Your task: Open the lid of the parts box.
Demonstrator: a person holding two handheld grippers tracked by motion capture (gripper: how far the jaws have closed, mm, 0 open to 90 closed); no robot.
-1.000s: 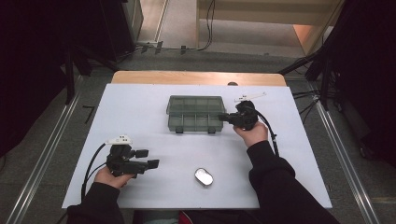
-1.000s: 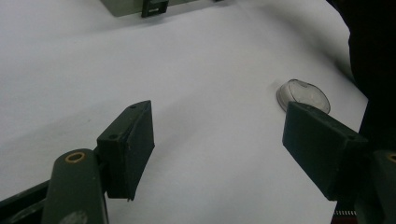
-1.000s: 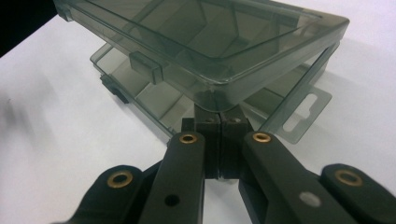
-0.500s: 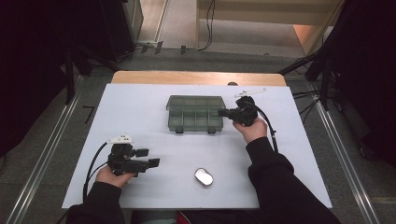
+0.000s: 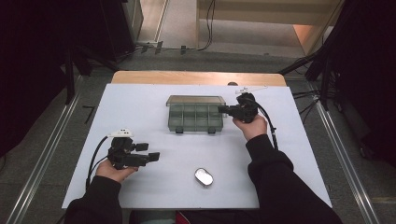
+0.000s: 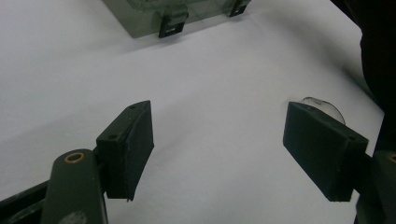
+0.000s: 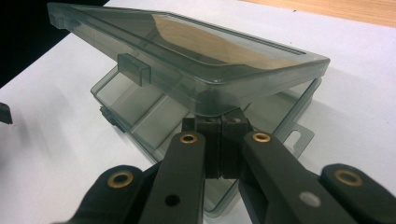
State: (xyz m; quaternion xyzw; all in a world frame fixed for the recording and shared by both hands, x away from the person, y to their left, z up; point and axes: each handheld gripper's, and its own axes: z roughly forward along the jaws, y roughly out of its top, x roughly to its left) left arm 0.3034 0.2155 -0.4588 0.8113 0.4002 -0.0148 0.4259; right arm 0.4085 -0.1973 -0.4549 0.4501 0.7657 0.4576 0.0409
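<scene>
Dark room, black drapes at frame left and right, grey floor with rails and cables, a lit opening at the top of the high view. White table [image 5: 140, 107] fills frame centre, with a wood strip along its far edge.

Box [image 5: 195, 114], smoky clear plastic with compartments, sits upper centre of the table. In the right gripper view its lid [image 7: 196, 51] is tilted up, hinged open partway over the tray, two latches on the near side. Right gripper [image 5: 223, 109] is at the box's right end, jaws pressed together under the raised lid edge, touching it; whether lid plastic is pinched between the pads I cannot tell. The right hand and black sleeve come in from lower right.

Left gripper [image 5: 150, 152] is at lower left, well apart from the box, jaws spread wide with nothing between them, above bare table.

Small shiny oval tin [image 5: 203, 177] lies lower centre, near the front edge, between the two forearms; the left gripper view shows it [image 6: 327, 107] just behind the right-hand jaw. Nothing blocks the box.
</scene>
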